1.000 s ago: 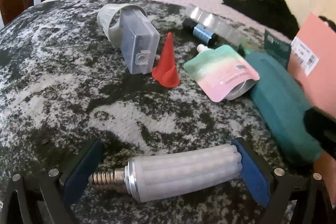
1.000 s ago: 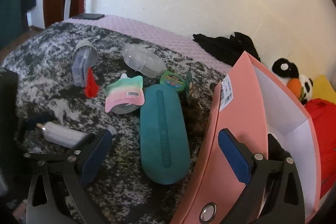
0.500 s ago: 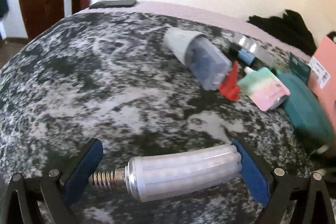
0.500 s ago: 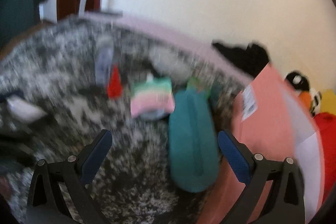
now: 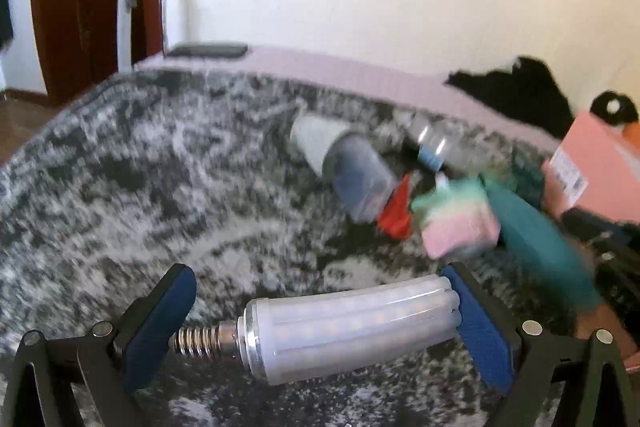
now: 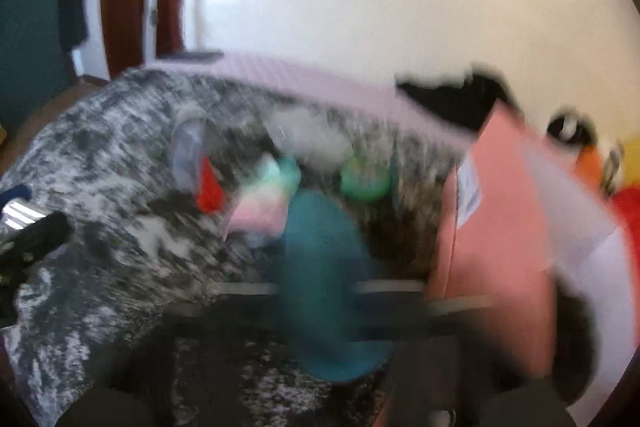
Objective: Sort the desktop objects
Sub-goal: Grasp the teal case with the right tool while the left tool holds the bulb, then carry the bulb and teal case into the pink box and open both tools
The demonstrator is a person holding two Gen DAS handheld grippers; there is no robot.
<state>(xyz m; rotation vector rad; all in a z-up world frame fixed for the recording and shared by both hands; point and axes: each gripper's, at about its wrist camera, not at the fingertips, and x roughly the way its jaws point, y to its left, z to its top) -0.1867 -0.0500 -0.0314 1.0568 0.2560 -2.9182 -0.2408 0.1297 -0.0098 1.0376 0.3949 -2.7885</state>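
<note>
The left gripper (image 5: 320, 315) holds an LED corn bulb (image 5: 344, 331) lengthwise between its blue fingers (image 5: 478, 323) — one pad on the screw base, the other on the domed tip — lifted clear of the mottled grey blanket (image 5: 140, 187). The likely destination is the pink box (image 5: 592, 175) at the far right, beyond the teal case (image 5: 540, 243), the pastel pouch (image 5: 456, 223) and the red cone (image 5: 396, 211).

An end-to-end pinch can let the bulb pivot or slip, so the carry is best kept level and unhurried, high enough to pass over the clutter, with the bulb lowered into the box before release.

The right gripper's view is heavily smeared — its fingers cannot be made out, so I cannot tell whether they are spread or closed.
</note>
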